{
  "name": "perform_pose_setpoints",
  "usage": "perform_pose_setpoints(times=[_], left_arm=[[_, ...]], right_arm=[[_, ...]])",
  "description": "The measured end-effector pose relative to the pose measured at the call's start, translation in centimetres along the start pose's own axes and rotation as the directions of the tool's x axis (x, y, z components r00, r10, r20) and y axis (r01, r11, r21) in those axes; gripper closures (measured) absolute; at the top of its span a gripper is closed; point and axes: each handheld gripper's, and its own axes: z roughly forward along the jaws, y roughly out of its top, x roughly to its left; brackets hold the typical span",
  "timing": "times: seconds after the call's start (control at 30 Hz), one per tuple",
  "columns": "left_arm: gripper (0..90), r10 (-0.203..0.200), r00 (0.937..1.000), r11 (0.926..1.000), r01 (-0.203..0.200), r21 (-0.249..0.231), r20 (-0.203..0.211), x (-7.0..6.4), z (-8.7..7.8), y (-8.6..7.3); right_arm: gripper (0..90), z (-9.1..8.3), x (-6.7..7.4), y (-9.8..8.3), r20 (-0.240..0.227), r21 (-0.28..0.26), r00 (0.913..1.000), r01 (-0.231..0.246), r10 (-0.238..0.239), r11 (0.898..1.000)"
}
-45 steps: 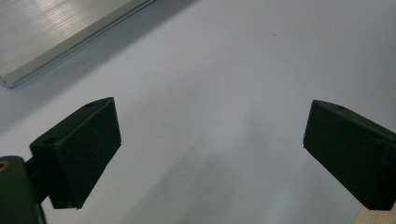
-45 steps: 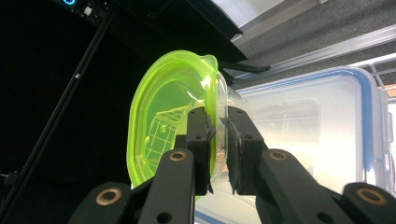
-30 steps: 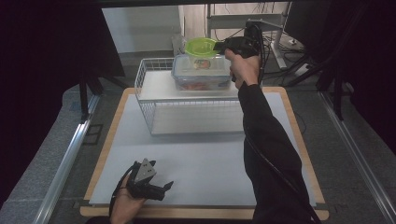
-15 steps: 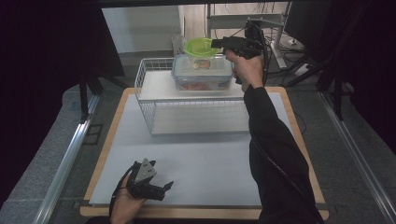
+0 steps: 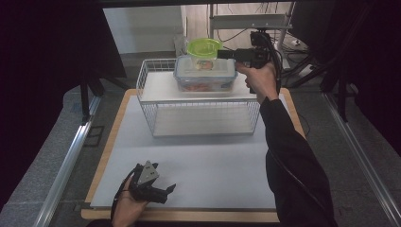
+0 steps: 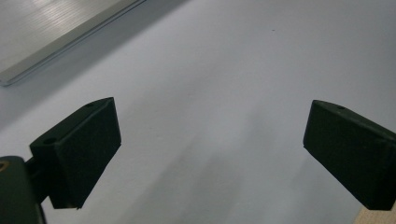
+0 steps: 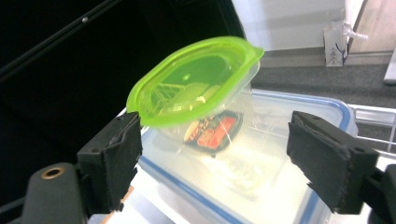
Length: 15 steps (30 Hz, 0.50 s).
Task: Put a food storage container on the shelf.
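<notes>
Released green-lidded tub (image 7: 198, 91) (clear-walled) atop blue-rimmed box (image 7: 261, 186)

Dim, dark surroundings frame a bright white table (image 5: 208, 161); soft shadows, slight blur in close views.

high view looks down over the table (image 5: 198, 189); gripper views sit close, low.

The right arm stretches up toward 1 o'clock in the high view, sleeve dark, fist around the right hand-held gripper (image 5: 227, 54), held level, pointing to 9 o'clock, jaws just opened wide. At 7 o'clock the left hand-held gripper (image 5: 165, 193) rests low, jaws spread, nothing between them
</notes>
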Motion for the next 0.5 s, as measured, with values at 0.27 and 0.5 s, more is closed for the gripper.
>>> perform_pose_setpoints(times=[0.27, 0.5], left_arm=[[4.0, 0.001, 1.0000, 1.0000, -0.001, 0.001, 0.002, 0.0, 0.1, 0.0], [4.0, 0.002, 1.0000, 1.0000, -0.002, 0.005, 0.003, -0.1, 0.1, 0.0]], right_arm=[[13.3, -1.0, -0.1, -1.8, 0.028, 0.025, 0.9963, 0.080, -0.081, 0.996], [11.2, -1.9, -0.6, -3.4, 0.058, 0.044, 0.9908, 0.120, -0.122, 0.992]])
